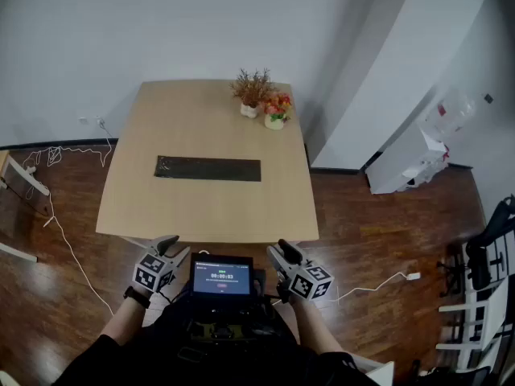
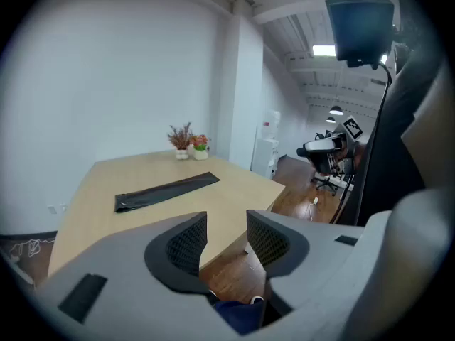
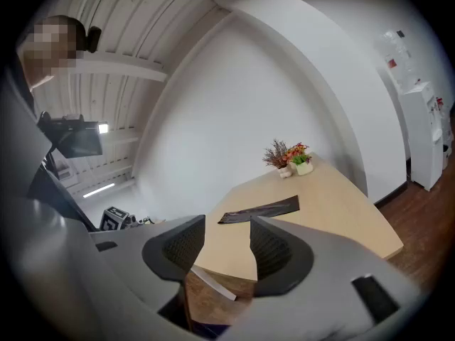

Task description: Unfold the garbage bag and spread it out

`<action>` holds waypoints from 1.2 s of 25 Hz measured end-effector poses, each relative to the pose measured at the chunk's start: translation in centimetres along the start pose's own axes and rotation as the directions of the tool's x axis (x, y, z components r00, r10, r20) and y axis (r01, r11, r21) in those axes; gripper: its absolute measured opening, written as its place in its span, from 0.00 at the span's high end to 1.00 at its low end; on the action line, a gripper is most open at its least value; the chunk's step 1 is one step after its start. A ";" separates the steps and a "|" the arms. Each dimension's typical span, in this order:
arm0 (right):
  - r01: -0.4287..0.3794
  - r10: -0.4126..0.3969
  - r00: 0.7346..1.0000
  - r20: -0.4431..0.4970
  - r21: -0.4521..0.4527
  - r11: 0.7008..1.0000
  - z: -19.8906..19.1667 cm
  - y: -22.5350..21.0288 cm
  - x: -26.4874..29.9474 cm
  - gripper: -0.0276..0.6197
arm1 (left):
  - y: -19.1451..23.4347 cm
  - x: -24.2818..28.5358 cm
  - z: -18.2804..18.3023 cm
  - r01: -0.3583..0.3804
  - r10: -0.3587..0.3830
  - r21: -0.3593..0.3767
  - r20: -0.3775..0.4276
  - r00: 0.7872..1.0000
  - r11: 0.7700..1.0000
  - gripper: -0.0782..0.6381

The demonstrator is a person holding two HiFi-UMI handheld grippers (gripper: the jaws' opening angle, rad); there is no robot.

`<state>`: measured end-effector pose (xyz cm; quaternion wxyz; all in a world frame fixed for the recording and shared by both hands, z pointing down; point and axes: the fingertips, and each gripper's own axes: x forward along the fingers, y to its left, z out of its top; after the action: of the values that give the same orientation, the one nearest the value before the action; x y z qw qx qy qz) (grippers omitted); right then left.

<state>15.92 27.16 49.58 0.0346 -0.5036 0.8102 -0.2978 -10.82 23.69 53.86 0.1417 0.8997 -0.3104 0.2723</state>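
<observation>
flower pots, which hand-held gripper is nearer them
Right. The right hand-held gripper is off the near edge of the table, roughly in line with the flower pots at the far edge; the left hand-held gripper is off that edge too, further left.

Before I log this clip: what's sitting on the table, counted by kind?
garbage bag: 1
potted plants: 2
Total: 3
</observation>
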 end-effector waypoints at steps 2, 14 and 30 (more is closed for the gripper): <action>-0.005 0.005 1.000 0.002 -0.006 1.000 0.4 -0.4 0.3 0.62 | 0.4 0.4 0.5 -0.008 0.008 0.023 -0.003 1.000 1.000 0.64; -0.019 0.019 1.000 -0.005 -0.016 1.000 1.1 -1.9 1.5 0.62 | 3.8 1.5 3.9 -0.079 0.080 0.147 0.003 0.997 0.986 0.64; -0.009 0.009 1.000 0.004 -0.113 0.994 8.0 -2.8 9.5 0.62 | 10.3 6.8 8.4 -0.023 0.022 0.171 0.010 1.000 0.985 0.64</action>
<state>16.38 14.75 46.76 0.0092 -0.5018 0.8280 -0.2502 -9.55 8.93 51.83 0.0598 0.9060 -0.2967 0.2960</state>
